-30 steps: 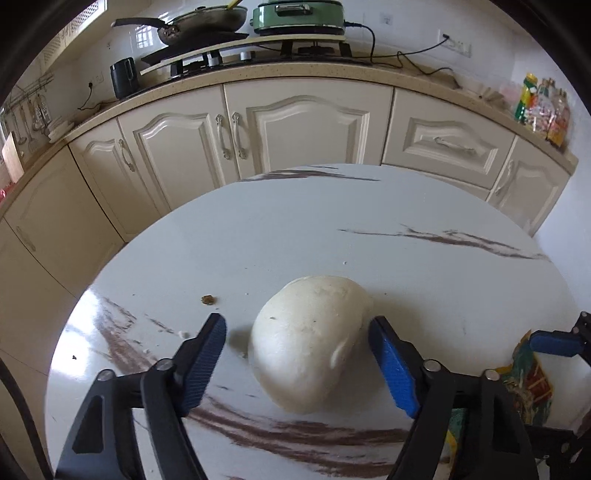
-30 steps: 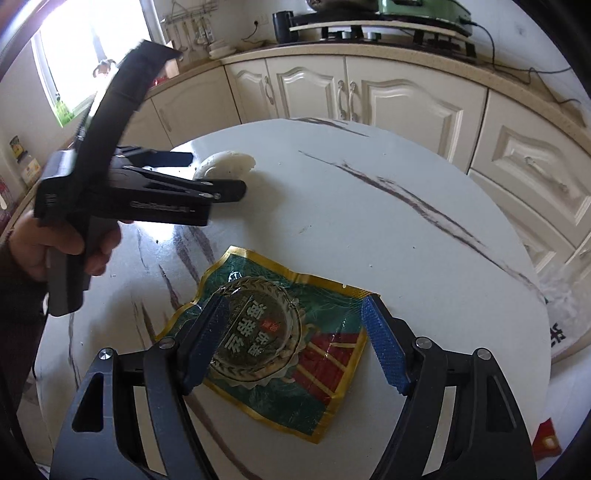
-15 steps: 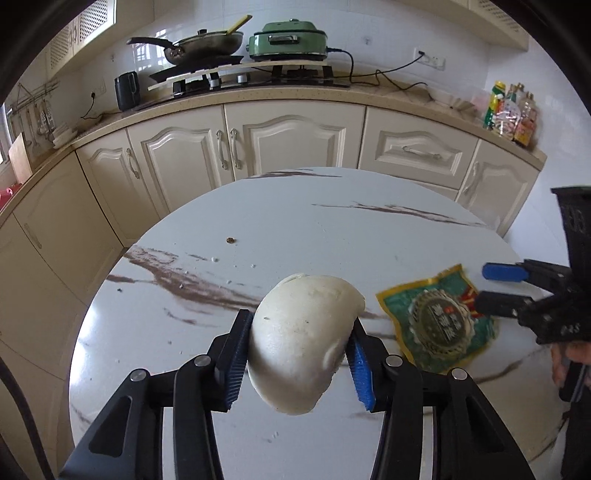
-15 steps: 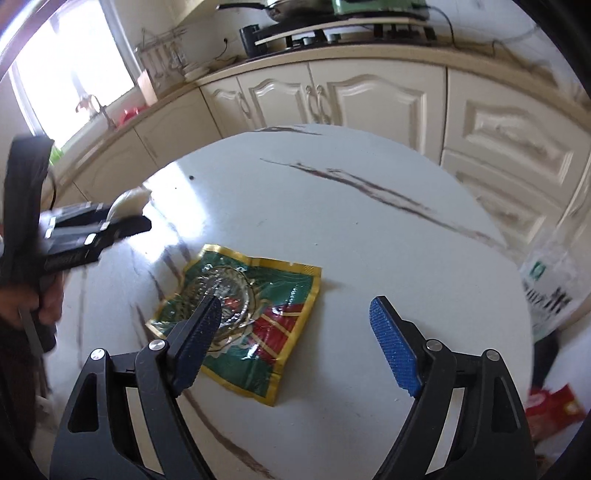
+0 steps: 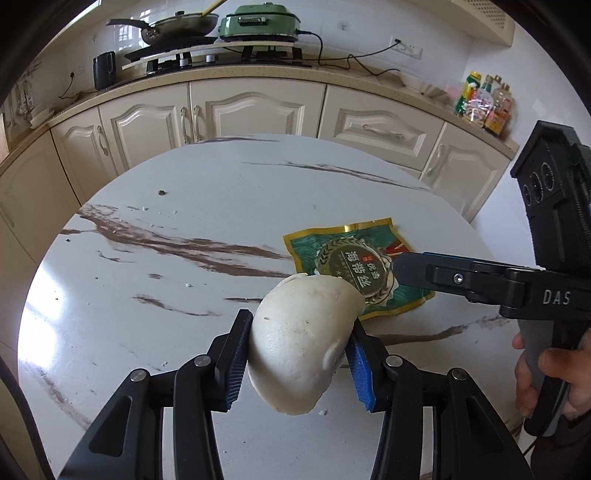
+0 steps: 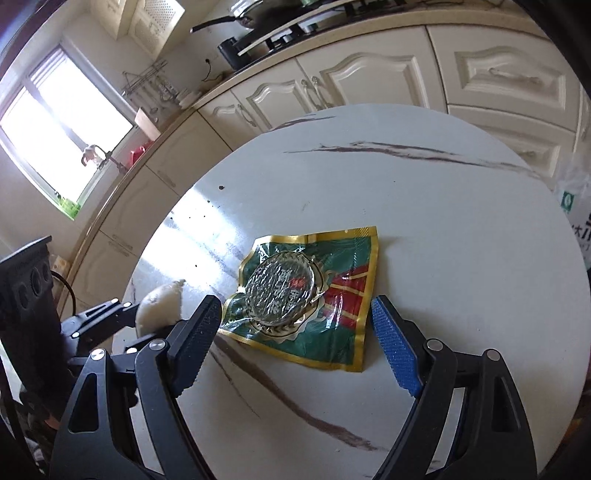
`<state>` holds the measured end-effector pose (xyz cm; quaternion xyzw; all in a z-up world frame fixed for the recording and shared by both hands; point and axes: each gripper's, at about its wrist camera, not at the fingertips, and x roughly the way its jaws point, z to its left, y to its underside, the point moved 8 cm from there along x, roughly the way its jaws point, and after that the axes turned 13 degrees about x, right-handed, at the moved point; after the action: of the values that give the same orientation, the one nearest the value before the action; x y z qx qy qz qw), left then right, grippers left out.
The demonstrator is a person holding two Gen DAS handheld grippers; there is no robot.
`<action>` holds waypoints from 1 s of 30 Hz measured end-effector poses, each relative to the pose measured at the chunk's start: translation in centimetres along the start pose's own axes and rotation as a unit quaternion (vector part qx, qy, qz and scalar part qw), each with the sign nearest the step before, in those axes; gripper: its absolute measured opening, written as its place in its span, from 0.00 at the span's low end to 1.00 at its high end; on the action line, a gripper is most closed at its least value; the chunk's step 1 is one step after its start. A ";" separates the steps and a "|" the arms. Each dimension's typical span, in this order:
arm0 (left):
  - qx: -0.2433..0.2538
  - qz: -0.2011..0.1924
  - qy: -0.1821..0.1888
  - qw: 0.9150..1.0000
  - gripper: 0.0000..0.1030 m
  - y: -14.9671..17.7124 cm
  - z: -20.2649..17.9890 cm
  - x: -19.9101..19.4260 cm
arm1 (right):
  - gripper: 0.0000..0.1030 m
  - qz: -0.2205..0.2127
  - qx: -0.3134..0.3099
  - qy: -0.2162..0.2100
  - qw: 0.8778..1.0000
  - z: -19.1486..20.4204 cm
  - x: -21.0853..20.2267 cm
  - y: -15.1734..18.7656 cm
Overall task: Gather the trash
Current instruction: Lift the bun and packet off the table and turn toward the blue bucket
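- Trash sits in two pieces on your round marble-veined surface (image 5: pixel 229 206): a white bun and a green snack packet.
- Cream cabinets (image 5: pixel 255 110) curve behind the surface from 9 to 2 o'clock in your left wrist view, with a frying pan (image 5: pixel 177 26) and a green electric cooker (image 5: pixel 258 23) on the worktop at 12 o'clock.
- Your left tool (image 5: pixel 297 363) is clamped on the white bun (image 5: pixel 301 343); both blue pads press its flanks, and the bun looks raised clear of the surface, near the 6 o'clock edge.
- Seen from the right wrist, the bun (image 6: pixel 160 306) shows at 9 o'clock, pinched in the left tool (image 6: pixel 147 321) just beside your right tool's left finger.
- Your right tool (image 6: pixel 295 328) stands wide, gripping nothing, its two fingers straddling the near edge of the packet; whether the pads touch it you cannot tell.
- Green snack packet (image 6: pixel 306 295) lies flat near the middle of the surface, gold-trimmed, with a round crinkled emblem and red stripes toward 4 o'clock.
- In the left wrist view the packet (image 5: pixel 351 266) lies at 2 o'clock from the bun, partly hidden behind it, and the right tool (image 5: pixel 400 273) reaches in from 3 o'clock with its tip over the packet's right side.
- Your right hand (image 5: pixel 546 376) wraps the handle at 4 o'clock.
- A dark crumb (image 5: pixel 161 192) lies at 10 o'clock, well apart from both pieces.
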<state>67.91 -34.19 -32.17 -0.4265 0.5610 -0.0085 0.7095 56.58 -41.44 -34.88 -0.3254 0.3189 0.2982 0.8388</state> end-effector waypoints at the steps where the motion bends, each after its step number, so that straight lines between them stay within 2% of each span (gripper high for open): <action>1: -0.003 0.005 0.002 1.000 0.44 -0.1 0.5 -0.1 | 0.77 0.000 0.005 -0.003 1.000 0.0 0.2 -0.1; 3: -0.004 0.013 0.004 1.000 0.44 -0.5 0.9 0.2 | 0.69 0.006 0.021 -0.020 1.000 -0.1 0.4 0.0; 5: -0.003 0.015 -0.006 1.000 0.44 -0.6 1.2 0.3 | 0.42 0.021 0.040 -0.040 0.998 -0.3 1.3 0.1; 8: -0.010 0.016 0.002 1.000 0.44 -0.9 1.4 0.8 | 0.40 0.022 0.053 -0.053 0.997 -0.5 1.8 -0.2; 12: -0.009 0.015 -0.002 1.000 0.44 -0.6 2.0 -0.5 | 0.40 0.038 0.069 -0.079 0.994 0.0 2.6 -0.1; 14: -0.010 0.012 -0.001 1.000 0.44 -0.3 1.9 -1.1 | 0.36 0.037 0.073 -0.082 0.993 0.1 3.0 0.1; 15: -0.009 0.010 0.000 1.000 0.44 -0.2 1.8 -1.2 | 0.33 0.050 0.084 -0.106 0.990 0.5 3.5 0.2; 16: -0.008 0.009 0.001 1.000 0.43 -0.1 1.9 -1.4 | 0.19 0.062 0.095 -0.125 0.986 0.8 3.9 0.4; 17: -0.010 0.007 0.003 1.000 0.43 0.0 1.9 -1.6 | 0.11 0.063 0.096 -0.127 0.985 0.9 4.3 0.3; 19: -0.016 0.004 0.006 1.000 0.44 0.2 2.2 -2.0 | 0.03 0.051 0.084 -0.124 0.987 1.6 4.9 0.2; 25: -0.041 -0.027 0.011 0.999 0.44 1.4 3.8 -4.9 | 0.02 -0.001 0.029 -0.117 0.993 4.3 2.7 -0.1; 30: -0.044 -0.068 0.007 0.997 0.44 2.6 4.3 -10.1 | 0.02 -0.032 -0.015 -0.110 0.993 7.5 -0.5 0.3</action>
<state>66.44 -24.99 -25.73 -0.4944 0.5351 -0.0350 0.6841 58.62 -35.88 -30.22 -0.3130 0.2100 0.3100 0.8728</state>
